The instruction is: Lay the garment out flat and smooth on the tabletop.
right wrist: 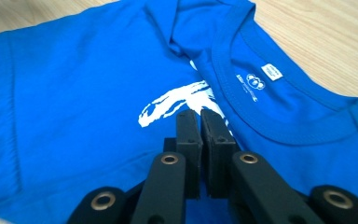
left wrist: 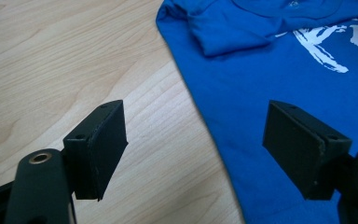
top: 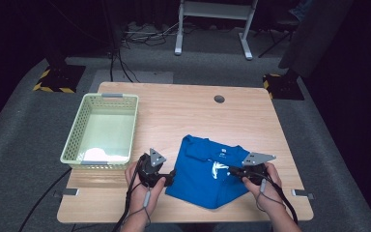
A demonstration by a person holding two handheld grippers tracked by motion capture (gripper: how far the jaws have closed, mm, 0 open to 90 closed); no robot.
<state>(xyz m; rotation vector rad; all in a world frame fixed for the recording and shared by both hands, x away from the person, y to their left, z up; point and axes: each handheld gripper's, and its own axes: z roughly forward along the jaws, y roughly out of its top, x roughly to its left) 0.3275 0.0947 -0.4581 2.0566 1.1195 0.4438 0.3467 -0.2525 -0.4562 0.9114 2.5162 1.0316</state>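
Two grippers are held over one blue shirt (top: 205, 171): left gripper (left wrist: 196, 144) spread, right gripper (right wrist: 200, 116) pressed together; one basket (top: 77, 130) is seen.

Nothing here can actually be read. The blue cotton T-shirt (right wrist: 98, 84) carries a white brush-stroke print (right wrist: 177, 100) on its chest and a small white neck label (right wrist: 271, 71) inside the collar, both too blurred to make out.
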